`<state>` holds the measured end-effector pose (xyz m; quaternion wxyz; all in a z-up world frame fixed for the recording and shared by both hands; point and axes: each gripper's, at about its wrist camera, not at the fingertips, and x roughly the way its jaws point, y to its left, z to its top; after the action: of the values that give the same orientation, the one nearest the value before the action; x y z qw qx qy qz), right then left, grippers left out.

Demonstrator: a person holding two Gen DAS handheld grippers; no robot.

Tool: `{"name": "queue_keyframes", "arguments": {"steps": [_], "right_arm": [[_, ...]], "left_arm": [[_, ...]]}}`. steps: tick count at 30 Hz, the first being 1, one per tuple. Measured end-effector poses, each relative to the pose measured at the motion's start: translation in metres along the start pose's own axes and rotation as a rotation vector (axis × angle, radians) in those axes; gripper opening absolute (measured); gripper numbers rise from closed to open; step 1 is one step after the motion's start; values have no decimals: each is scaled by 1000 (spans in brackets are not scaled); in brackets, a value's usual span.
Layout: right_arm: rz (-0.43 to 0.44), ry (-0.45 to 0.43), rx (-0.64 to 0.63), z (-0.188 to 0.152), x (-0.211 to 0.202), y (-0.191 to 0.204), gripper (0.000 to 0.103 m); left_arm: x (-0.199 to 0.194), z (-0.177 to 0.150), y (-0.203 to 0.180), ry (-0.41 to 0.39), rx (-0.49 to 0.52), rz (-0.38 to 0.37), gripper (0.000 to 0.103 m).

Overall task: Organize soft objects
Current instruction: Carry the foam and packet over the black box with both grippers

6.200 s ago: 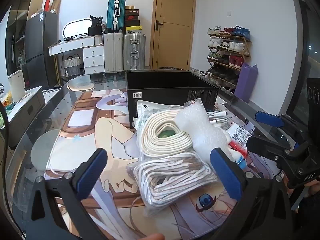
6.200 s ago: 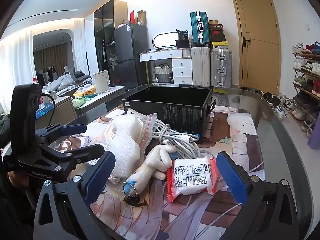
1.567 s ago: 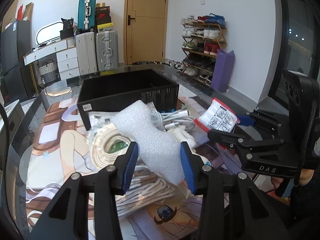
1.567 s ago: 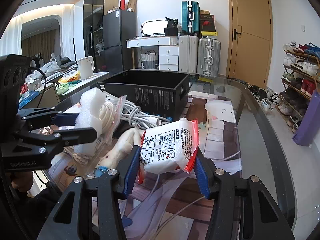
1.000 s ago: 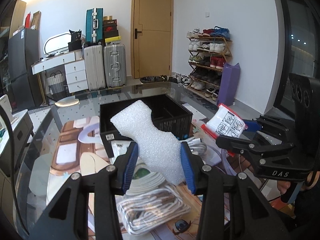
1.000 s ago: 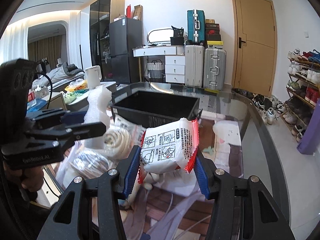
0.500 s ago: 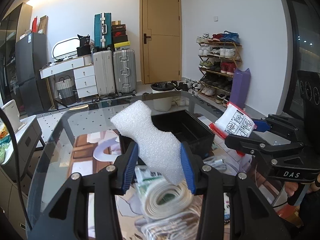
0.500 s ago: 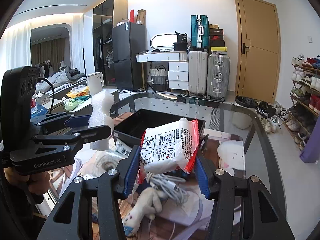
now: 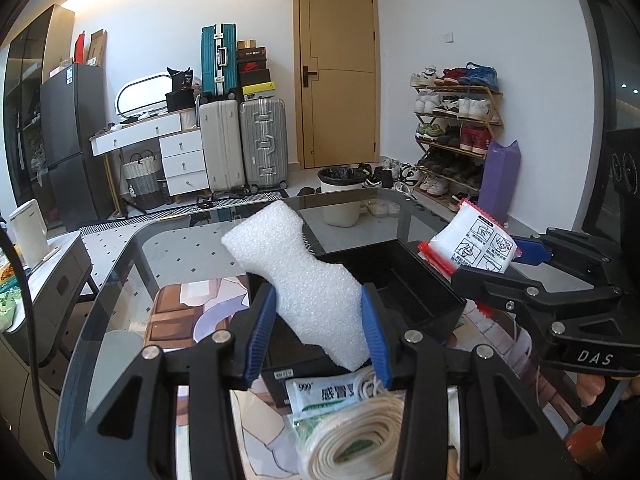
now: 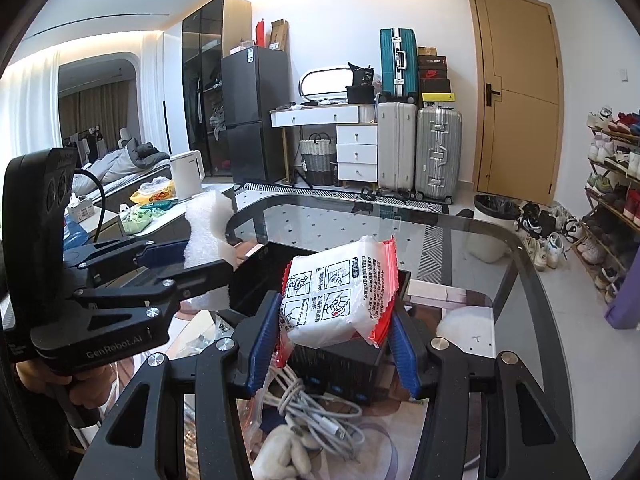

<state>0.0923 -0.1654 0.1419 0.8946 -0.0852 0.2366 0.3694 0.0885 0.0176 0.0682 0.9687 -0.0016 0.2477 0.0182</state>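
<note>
The left gripper (image 9: 318, 330) has its jaws clamped on a white, waisted block of packing foam (image 9: 298, 276), held in the air above the open black rectangular box (image 9: 404, 280) on the glass worktop (image 9: 120, 280). The right gripper (image 10: 332, 338) has its jaws clamped on a white plastic packet with red edges and printed diagrams (image 10: 340, 292), also raised over that box. Below lie a bagged coil of cream rope (image 9: 360, 436), white charging cables (image 10: 316, 416) and a pale plush toy (image 10: 280, 456).

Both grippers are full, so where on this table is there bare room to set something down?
Bare glass lies beyond the black box; the box's inside looks free too. In front of it, cables and bagged cord crowd the mat.
</note>
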Motion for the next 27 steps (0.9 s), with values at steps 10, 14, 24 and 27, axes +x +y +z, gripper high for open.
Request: {"name": "queue_keyframes", "arguments": {"steps": [10, 14, 24, 27], "right_arm": [[-3, 34, 2, 7, 22, -5, 52], [-1, 51, 5, 7, 29, -10, 52], [-1, 95, 13, 4, 55, -17, 52], [3, 101, 7, 3, 61, -18, 52]], "left_arm": [[20, 5, 9, 18, -15, 0, 42], [30, 7, 12, 28, -25, -7, 42], [54, 1, 7, 76, -12, -22, 42], [58, 0, 5, 90, 2, -27, 42]]}}
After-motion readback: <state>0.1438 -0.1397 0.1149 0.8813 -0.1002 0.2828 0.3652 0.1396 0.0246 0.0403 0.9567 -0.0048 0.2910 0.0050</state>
